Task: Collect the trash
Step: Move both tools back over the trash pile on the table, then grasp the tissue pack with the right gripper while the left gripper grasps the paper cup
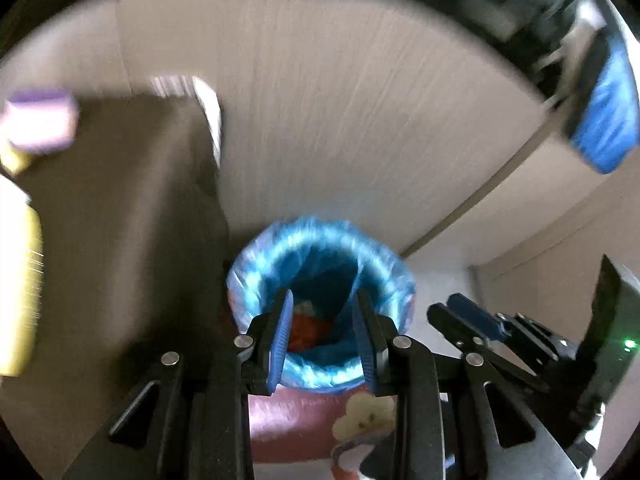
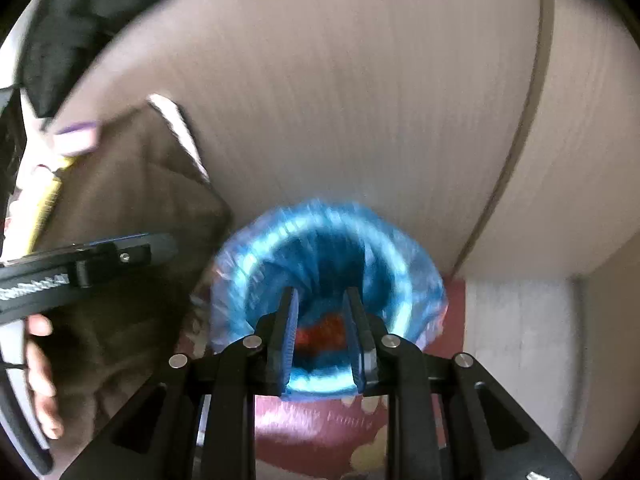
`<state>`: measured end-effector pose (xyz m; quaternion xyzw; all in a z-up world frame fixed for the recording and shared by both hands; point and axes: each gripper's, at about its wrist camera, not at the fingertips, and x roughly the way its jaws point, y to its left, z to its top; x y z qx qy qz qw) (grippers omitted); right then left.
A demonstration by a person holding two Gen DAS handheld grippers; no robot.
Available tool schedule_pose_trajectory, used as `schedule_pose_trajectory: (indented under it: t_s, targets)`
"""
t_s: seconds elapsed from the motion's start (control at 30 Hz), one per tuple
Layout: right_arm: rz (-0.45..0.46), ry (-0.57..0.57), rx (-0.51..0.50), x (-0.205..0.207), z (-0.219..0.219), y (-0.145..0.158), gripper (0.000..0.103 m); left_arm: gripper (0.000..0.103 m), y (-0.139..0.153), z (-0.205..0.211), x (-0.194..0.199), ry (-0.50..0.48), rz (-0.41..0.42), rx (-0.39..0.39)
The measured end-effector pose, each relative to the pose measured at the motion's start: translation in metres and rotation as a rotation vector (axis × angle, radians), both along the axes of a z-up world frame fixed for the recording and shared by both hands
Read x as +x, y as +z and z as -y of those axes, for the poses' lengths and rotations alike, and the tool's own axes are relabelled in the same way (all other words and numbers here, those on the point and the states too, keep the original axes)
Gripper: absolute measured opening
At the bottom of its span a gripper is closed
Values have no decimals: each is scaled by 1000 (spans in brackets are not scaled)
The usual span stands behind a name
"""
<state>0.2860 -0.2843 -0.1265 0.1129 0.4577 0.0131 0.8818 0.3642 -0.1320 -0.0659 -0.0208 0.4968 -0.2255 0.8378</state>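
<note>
At the far left a blurred yellow bottle (image 1: 18,280) with a lilac cap stands at the left edge of a brown table (image 1: 120,240). Whether it counts as trash I cannot tell. Just right of the table's near corner sits the bin (image 1: 320,240), lined with a blue bag, on a pink mat (image 1: 288,424) with a cartoon print.

The left gripper (image 1: 325,340) hovers over the bin mouth, jaws apart with nothing between them. Through the gap, red-orange trash (image 1: 310,330) lies at the bottom of the bag. Right of it, the right gripper (image 2: 322,338) also hangs above the bin, jaws parted and empty, the same red trash (image 2: 324,334) visible below.

So at least one piece appears to be in the bin already, and both tools look free for another. What remains is uncertain: both views are smeared by motion, and no loose litter shows on the floor (image 2: 360,120) or table.
</note>
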Motion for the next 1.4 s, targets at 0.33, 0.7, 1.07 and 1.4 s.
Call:
schedule_pose_trajectory:
  t_s: [0.33, 0.7, 1.07, 1.4]
  targets:
    - [260, 242, -1, 0, -106, 111, 29, 36, 122, -173, -39, 258, 333, 65]
    - [155, 382, 160, 52, -244, 105, 29, 39, 84, -327, -59, 497, 270, 113]
    - [42, 370, 103, 88, -303, 81, 38, 45, 45, -366, -64, 525, 223, 32]
    - [152, 503, -70, 81, -316, 103, 16, 47, 47, -360, -65, 434, 206, -70]
